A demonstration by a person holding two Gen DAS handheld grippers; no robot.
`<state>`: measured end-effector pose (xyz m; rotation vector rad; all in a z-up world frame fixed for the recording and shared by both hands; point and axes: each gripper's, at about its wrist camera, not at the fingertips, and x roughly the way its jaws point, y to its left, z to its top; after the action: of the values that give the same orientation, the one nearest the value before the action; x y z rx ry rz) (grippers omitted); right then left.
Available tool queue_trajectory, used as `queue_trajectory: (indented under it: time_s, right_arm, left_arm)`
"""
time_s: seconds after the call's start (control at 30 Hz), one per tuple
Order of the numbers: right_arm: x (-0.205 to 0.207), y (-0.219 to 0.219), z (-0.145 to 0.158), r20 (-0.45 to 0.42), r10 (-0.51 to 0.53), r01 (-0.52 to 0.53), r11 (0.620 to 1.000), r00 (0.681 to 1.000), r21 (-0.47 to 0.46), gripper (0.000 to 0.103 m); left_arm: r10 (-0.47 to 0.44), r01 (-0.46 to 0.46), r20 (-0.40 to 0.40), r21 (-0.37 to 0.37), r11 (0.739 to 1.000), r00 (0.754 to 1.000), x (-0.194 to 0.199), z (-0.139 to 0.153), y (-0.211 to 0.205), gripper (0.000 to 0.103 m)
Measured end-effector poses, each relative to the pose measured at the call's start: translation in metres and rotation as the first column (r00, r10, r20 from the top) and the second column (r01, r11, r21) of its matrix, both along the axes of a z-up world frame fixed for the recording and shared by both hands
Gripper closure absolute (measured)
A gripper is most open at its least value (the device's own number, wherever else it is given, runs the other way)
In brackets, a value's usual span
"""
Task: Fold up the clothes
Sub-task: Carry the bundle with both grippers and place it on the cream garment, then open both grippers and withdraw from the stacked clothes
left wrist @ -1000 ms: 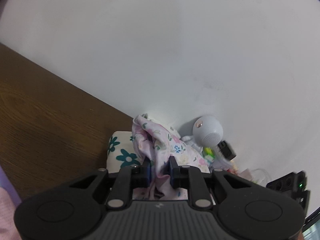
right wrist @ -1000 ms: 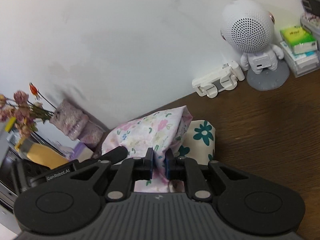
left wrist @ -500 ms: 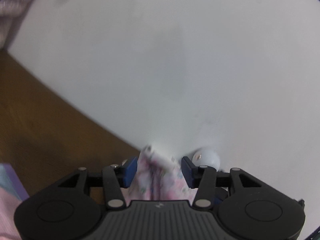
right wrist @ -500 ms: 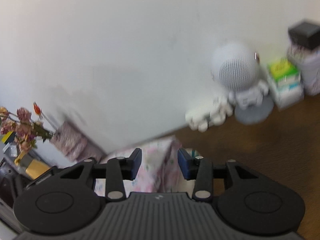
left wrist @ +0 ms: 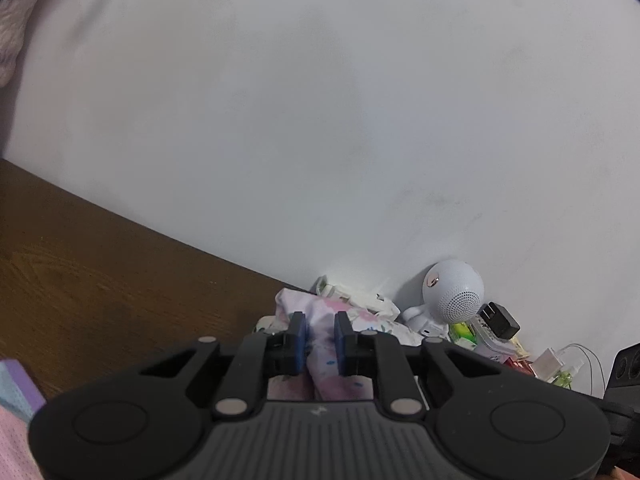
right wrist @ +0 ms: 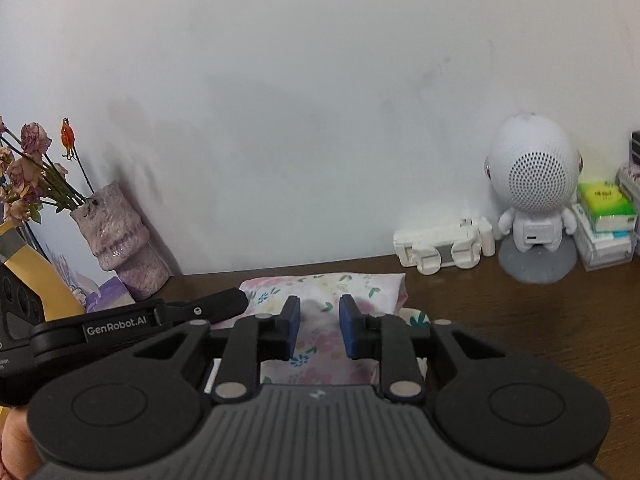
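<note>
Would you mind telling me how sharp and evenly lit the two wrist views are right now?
Left wrist view: soft and dim, wall shaded grey, fisheye tilting the table edge. Right wrist view: crisper, the robot-shaped speaker well defined, the vase casting a smeared shadow on the wall.

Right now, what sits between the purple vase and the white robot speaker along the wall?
In the right wrist view, only a white folding stand lies between the purple vase and the robot speaker; otherwise bare wood.
</note>
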<state>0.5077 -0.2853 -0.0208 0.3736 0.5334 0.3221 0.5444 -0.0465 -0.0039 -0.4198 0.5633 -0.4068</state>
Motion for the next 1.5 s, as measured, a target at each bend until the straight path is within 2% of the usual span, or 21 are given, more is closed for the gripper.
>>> queue_trajectory:
  time_s: [0.03,0.1,0.13,0.17,0.2,0.23,0.27,0.3,0.37,0.4,0.43,0.57,0.73,1.0,1.23,1.33,1.5]
  right_arm:
    - [-0.002,0.000,0.001,0.008,0.004,-0.004,1.000,1.000,0.001,0.080]
    - [-0.007,0.000,0.005,0.024,0.009,-0.009,1.000,1.000,0.003,0.079]
    - [-0.011,-0.001,0.007,0.031,0.015,-0.016,1.000,0.999,0.008,0.073]
    - [-0.017,-0.002,0.010,0.039,0.024,-0.025,1.000,0.999,0.014,0.062]
    - [-0.023,-0.002,0.013,0.050,0.029,-0.029,1.000,0.998,0.008,0.057]
    - [-0.031,-0.002,0.015,0.064,0.030,-0.030,1.000,0.998,-0.004,0.047]
    - [-0.038,-0.002,0.018,0.077,0.032,-0.031,0.999,0.996,-0.016,0.038]
    - [-0.046,-0.001,0.020,0.094,0.035,-0.032,0.999,0.995,-0.036,0.034]
    - [-0.064,0.005,0.023,0.128,0.040,-0.028,0.996,0.991,-0.089,0.013]
    - [-0.072,0.008,0.023,0.144,0.044,-0.027,0.993,0.989,-0.116,0.009]
    - [-0.081,0.011,0.023,0.159,0.049,-0.026,0.989,0.986,-0.142,0.000]
    - [-0.111,0.022,0.017,0.189,0.041,-0.005,0.982,0.981,-0.189,0.000]
    - [-0.143,0.025,0.003,0.131,0.027,-0.006,0.987,0.991,-0.158,0.000]
    - [-0.220,0.039,-0.008,0.091,-0.011,0.030,0.976,0.996,-0.216,0.000]
    - [-0.301,0.053,-0.009,0.052,-0.042,0.056,0.947,0.998,-0.316,0.000]
    - [-0.335,0.056,-0.007,0.068,-0.037,0.057,0.942,0.997,-0.330,0.000]
    - [-0.385,0.058,-0.006,0.084,-0.020,0.046,0.943,0.996,-0.329,0.000]
  left_arm:
    - [0.006,-0.006,0.001,-0.002,1.000,1.000,0.001,0.002,0.000,0.086]
    - [0.022,-0.022,0.022,-0.009,1.000,1.000,-0.006,0.007,0.004,0.076]
    - [0.030,-0.030,0.035,-0.013,0.999,0.999,-0.011,0.010,0.007,0.072]
    - [0.042,-0.041,0.049,-0.008,0.999,0.998,-0.018,0.013,0.010,0.058]
    - [0.056,-0.056,0.062,0.003,0.998,0.996,-0.027,0.016,0.012,0.039]
    - [0.076,-0.077,0.080,0.017,0.997,0.994,-0.037,0.018,0.014,0.028]
    - [0.102,-0.106,0.101,0.031,0.994,0.990,-0.048,0.020,0.016,0.012]
    - [0.130,-0.136,0.123,0.043,0.990,0.984,-0.058,0.021,0.018,0.006]
    - [0.180,-0.192,0.151,0.067,0.979,0.972,-0.080,0.022,0.023,0.002]
    - [0.205,-0.219,0.163,0.078,0.972,0.965,-0.090,0.023,0.025,0.000]
    - [0.233,-0.251,0.170,0.095,0.963,0.958,-0.101,0.023,0.027,0.000]
    - [0.325,-0.356,0.183,0.176,0.918,0.928,-0.139,0.022,0.027,0.000]
    - [0.305,-0.345,0.179,0.272,0.898,0.935,-0.183,0.018,0.026,0.000]
    - [0.284,-0.330,0.173,0.368,0.870,0.943,-0.266,0.003,0.027,0.000]
    - [0.316,-0.354,0.161,0.371,0.858,0.935,-0.354,-0.005,0.026,0.000]
    - [0.331,-0.367,0.161,0.356,0.859,0.930,-0.387,-0.002,0.029,0.000]
    - [0.341,-0.357,0.109,0.374,0.856,0.934,-0.428,-0.008,0.029,0.000]
